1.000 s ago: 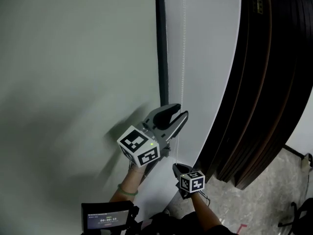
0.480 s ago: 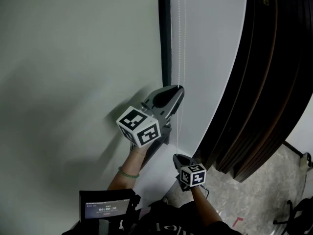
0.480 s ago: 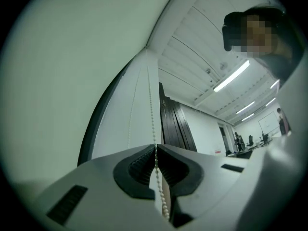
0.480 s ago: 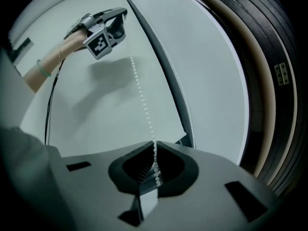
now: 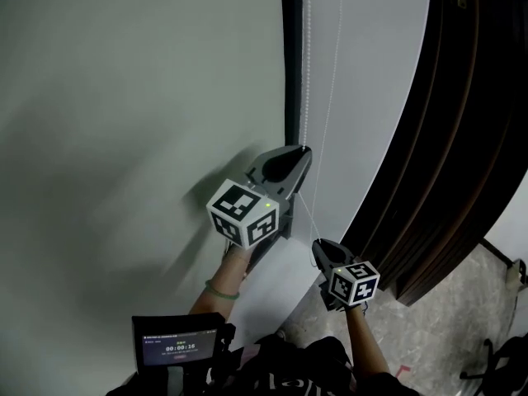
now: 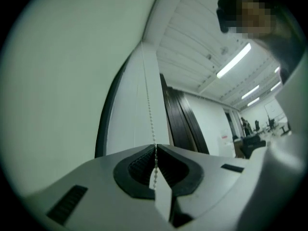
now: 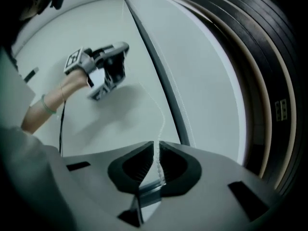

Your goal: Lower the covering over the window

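Head view, nearest me: my right gripper (image 5: 319, 247) is clamped on the bead chain (image 5: 306, 73) low down. My left gripper (image 5: 302, 152) is clamped on it higher, beside the dark frame (image 5: 290, 56). Dark curtains (image 5: 462, 139) hang right of the white blind (image 5: 371, 73). The chain runs vertically along the frame.

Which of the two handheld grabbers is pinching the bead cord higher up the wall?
The left gripper, beside the dark frame: it clamps the bead chain above the right gripper, which pinches the same chain lower down.
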Available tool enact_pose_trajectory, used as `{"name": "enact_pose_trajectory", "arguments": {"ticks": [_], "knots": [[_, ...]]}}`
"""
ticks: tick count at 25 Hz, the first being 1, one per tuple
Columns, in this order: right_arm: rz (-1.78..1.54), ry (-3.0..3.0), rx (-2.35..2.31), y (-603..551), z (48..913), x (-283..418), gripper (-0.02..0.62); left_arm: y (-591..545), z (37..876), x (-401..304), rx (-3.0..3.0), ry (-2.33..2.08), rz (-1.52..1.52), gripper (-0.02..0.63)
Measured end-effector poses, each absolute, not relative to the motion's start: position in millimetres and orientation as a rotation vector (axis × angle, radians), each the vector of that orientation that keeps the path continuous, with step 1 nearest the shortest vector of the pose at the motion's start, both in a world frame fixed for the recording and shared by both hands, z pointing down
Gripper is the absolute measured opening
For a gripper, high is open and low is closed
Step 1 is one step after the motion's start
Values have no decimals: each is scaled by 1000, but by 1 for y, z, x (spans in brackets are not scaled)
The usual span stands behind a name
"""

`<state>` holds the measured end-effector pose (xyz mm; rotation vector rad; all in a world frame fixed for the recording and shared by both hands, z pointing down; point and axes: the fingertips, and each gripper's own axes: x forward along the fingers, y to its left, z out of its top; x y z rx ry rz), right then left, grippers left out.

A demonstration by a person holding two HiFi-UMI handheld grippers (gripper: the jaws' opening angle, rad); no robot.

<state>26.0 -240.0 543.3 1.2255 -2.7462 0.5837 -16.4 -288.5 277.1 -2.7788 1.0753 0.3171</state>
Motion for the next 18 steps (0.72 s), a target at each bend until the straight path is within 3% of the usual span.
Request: {"name": "enact_pose_trajectory", "arguments": {"ticks": [10,18], "knots": [[134,-3009,1183,-246,367,31,96,-272,548,-5,-3150,1234,-365,12],[-133,-3106,1081,-269,258,10,120,-232,582,32,-3205,1186,-459,12]]}}
